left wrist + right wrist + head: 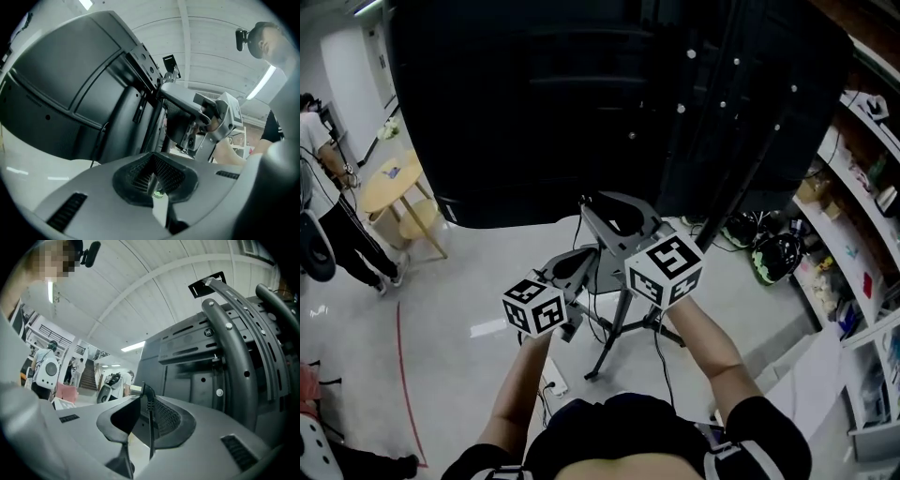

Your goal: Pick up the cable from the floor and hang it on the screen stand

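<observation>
One cable (151, 438) pinched in right claw (143, 409), screen stand (234, 362) beyond

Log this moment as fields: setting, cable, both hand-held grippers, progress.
setting: large black screen on a black metal stand
cable: thin black cable, upright between the pads of the right hand-held gripper
right hand-held gripper: shut on the cable, facing the stand
left hand-held gripper: pads nearly together, no cable between them
progress: cable not yet hung on the stand
</observation>
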A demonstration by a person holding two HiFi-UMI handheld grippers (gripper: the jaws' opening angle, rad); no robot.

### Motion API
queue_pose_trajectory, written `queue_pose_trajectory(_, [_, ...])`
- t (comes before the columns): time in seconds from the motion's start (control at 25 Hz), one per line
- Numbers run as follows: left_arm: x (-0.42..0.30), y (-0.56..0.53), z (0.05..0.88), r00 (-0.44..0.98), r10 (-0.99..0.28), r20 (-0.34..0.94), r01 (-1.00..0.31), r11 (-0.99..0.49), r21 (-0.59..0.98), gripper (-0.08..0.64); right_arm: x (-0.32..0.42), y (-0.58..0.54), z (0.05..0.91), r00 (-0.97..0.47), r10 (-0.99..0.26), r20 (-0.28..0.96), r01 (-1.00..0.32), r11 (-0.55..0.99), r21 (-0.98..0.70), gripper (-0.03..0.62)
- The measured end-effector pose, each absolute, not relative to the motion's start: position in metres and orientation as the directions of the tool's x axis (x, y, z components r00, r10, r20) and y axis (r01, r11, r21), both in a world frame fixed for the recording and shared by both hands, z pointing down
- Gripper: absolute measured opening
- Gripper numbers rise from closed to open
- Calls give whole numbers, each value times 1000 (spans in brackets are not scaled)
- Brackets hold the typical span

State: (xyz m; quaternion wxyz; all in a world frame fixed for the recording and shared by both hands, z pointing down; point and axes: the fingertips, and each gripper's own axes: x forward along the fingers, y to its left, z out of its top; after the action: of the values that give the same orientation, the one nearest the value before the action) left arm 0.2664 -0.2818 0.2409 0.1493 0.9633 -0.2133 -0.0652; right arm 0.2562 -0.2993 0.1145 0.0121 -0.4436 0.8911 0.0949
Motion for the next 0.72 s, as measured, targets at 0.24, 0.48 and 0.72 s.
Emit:
queue_pose_trajectory(0.24, [275, -299, 186, 907, -409, -104, -376, -895, 241, 6, 263, -319, 52, -629, -764, -144, -774, 599, 206, 106])
queue_pose_trajectory(0.48, [281, -328, 115, 903, -397, -164, -370, -912, 176, 6, 272, -334, -17, -634, -753, -175, -765, 578, 285, 106])
queue_pose_trajectory(0.72, [291, -341, 38, 900, -369, -230, -354, -929, 107, 6, 271, -336, -97, -662, -723, -198, -738, 583, 341, 106])
